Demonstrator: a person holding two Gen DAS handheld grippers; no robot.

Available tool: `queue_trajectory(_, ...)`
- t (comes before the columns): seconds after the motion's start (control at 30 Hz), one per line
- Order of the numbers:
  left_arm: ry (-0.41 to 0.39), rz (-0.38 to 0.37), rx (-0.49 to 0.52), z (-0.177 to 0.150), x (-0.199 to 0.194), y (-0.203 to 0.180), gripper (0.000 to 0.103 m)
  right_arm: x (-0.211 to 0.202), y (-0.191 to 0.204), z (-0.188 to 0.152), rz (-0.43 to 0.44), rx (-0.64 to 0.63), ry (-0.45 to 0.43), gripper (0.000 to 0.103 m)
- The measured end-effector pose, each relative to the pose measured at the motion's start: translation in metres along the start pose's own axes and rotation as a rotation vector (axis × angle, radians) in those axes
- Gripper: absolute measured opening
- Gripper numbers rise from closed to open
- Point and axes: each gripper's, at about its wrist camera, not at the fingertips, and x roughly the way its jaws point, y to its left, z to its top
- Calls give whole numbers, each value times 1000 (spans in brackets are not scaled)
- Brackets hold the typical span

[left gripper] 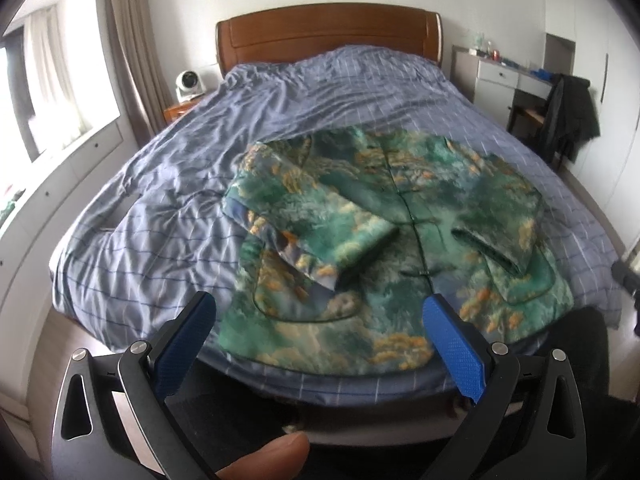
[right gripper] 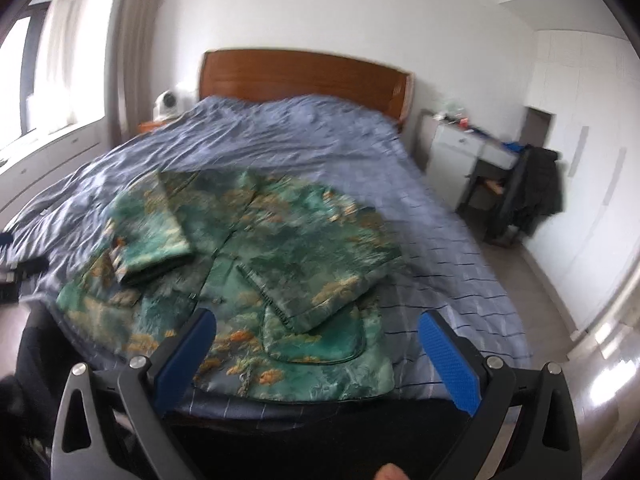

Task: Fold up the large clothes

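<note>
A green patterned jacket (left gripper: 384,240) with orange patches lies flat, front up, near the foot of the bed; it also shows in the right wrist view (right gripper: 256,264). Both sleeves are folded in across its front: the left sleeve (left gripper: 312,220) and the right sleeve (left gripper: 496,232). My left gripper (left gripper: 320,320) is open and empty, held above the jacket's lower hem. My right gripper (right gripper: 316,336) is open and empty, held above the jacket's lower right pocket (right gripper: 316,340).
The bed carries a wrinkled blue checked cover (left gripper: 168,184) and has a wooden headboard (left gripper: 328,32). A white fan (left gripper: 190,82) stands on a nightstand at left. A desk (left gripper: 504,76) and a chair with dark clothes (left gripper: 568,116) stand at right.
</note>
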Motion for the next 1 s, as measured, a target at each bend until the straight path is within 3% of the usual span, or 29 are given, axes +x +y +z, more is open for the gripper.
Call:
queue_trajectory(0.1,14,-19,-5,11,1,9,103,22,-4,1,68,-113,84,103)
queue_trajectory(0.2,-9,-11,-6,14,-5,15,103,35,-2,6,70,-263,129,103)
queue_trajectory(0.37,0,9,-16,25,1,17,103,47,5,19,27,-467,63,103)
queue_trajectory(0.5,50,-12,-49,28,9,20,103,84,16,20,133,-585,66,103)
queue_trajectory(0.67,58,18,-63,25,7,22,103,151,39,13,313,-633,109,103)
queue_trajectory(0.9,93,-1,-75,20,6,22,103,235,62,-9,290,-603,211,100)
queue_trajectory(0.93,98,-1,-76,20,7,22,103,239,59,-10,283,-586,218,97)
queue_trajectory(1.0,111,-7,-79,20,9,22,103,248,52,-10,308,-514,253,79)
